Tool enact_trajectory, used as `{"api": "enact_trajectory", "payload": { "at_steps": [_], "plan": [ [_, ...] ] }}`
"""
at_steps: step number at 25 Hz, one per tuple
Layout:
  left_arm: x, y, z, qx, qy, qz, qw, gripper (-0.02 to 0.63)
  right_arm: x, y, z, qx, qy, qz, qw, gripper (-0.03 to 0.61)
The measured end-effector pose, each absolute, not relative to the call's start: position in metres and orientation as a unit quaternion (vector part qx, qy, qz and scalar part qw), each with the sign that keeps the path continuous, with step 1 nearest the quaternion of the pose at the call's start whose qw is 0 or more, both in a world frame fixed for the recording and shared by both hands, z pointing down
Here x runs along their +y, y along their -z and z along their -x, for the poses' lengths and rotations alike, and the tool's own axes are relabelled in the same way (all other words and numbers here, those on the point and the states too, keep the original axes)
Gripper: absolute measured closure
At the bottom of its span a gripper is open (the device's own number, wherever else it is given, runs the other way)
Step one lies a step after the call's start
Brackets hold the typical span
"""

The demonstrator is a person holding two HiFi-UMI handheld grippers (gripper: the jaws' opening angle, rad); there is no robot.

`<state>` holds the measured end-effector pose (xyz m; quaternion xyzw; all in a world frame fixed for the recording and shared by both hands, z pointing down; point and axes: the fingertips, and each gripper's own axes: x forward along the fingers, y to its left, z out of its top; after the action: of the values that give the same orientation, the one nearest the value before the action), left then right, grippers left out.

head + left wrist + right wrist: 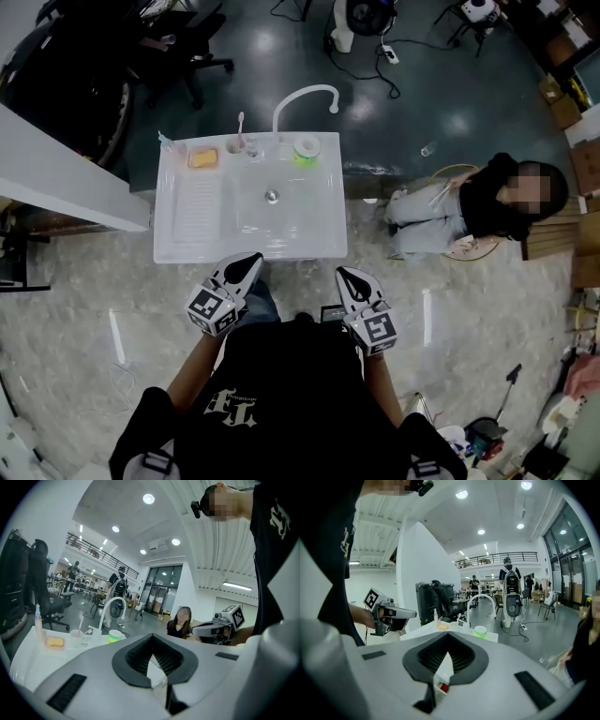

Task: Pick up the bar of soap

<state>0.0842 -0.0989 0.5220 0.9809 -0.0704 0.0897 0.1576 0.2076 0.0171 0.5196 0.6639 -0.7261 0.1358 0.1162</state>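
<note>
Bar of soap (202, 158) lies in pink dish (191, 165), back-left corner of white sink (309, 234). Toothbrush (241, 122) stands in cup (234, 146) beside it. Left hand-held gripper (249, 262) and right hand-held gripper (345, 275) both clenched, empty, at the sink's front edge, well apart from the soap.

Shows the bar of soap (202, 158) at back left on the sink unit (187, 246), a cup (236, 145) right of it, the faucet (302, 97) behind the basin (300, 211), a container (306, 150) further right, left gripper (251, 260) and right gripper (345, 274) before the front edge.

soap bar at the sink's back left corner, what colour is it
Yellow-orange soap bar, clearest in the head view.
</note>
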Motion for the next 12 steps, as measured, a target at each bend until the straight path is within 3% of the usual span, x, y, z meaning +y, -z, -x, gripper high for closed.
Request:
{"api": "enact_trajectory", "payload": {
  "at_steps": [12],
  "plan": [
    [-0.200,-0.520,-0.063,-0.097,-0.085,-0.976,0.173,0.604,-0.090,-0.518,-0.196,-0.740,-0.143,-0.644,0.135,0.571]
  ]
}}
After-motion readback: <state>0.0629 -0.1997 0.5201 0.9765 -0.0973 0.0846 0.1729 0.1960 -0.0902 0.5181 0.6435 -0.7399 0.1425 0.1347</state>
